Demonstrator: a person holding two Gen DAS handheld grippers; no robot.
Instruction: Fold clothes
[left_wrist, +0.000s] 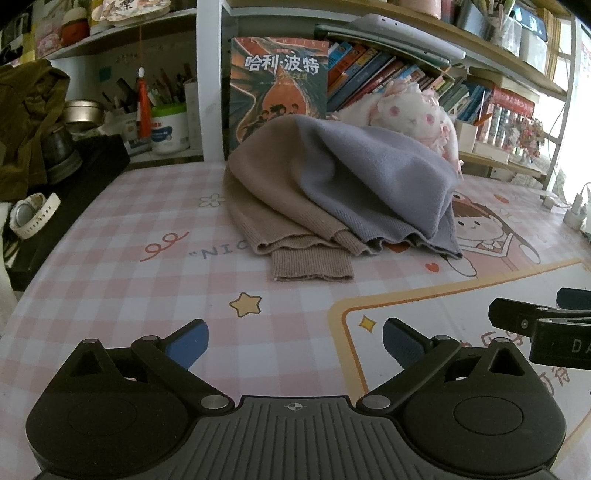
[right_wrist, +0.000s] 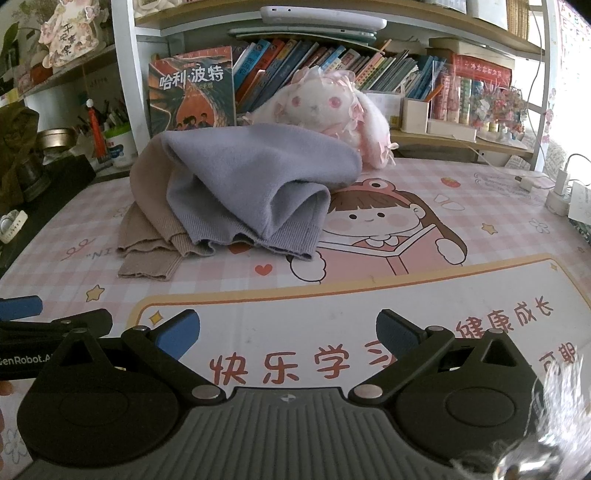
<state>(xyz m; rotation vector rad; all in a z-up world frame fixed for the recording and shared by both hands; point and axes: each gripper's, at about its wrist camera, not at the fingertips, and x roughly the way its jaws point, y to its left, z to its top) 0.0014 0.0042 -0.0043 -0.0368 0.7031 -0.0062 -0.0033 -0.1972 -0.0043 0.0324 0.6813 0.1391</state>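
Left gripper (left_wrist: 295, 345): held low over the table, blue pads wide apart, nothing between them.
Left gripper fingers (left_wrist: 190, 341): black arms with blue tips, spread out to both sides.
Right gripper (right_wrist: 288, 332): also low over the table, blue pads wide apart, nothing held.
Right gripper fingers (right_wrist: 397, 330): spread out, hanging above the red writing on the mat.
Side by side: a bit of each gripper seen at the edge of the other camera's view (so they sat close together).
Sweater (left_wrist: 343, 192) (right_wrist: 240, 188): lay in a soft heap toward the back of the table, well apart from both grippers.
Sweater colours: tan on the left half, grey-blue on the right half, bunched up and not flat.
Tan cuff (left_wrist: 312, 264): stuck out flat from the front of the heap, toward the grippers.
Table mat (left_wrist: 110, 266) (right_wrist: 480, 236): pink and white checks, with stars, a heart and a cartoon girl reading a book.
Plush bunny (left_wrist: 413, 114) (right_wrist: 325, 107): white and pink, sat just behind the sweater.
Big book (left_wrist: 279, 85) (right_wrist: 192, 92): stood upright behind the heap, cover facing forward.
Shelf of books (right_wrist: 332, 62): rows of books leaning behind the bunny.
White watch (left_wrist: 31, 216): lay at the far left, off the mat.
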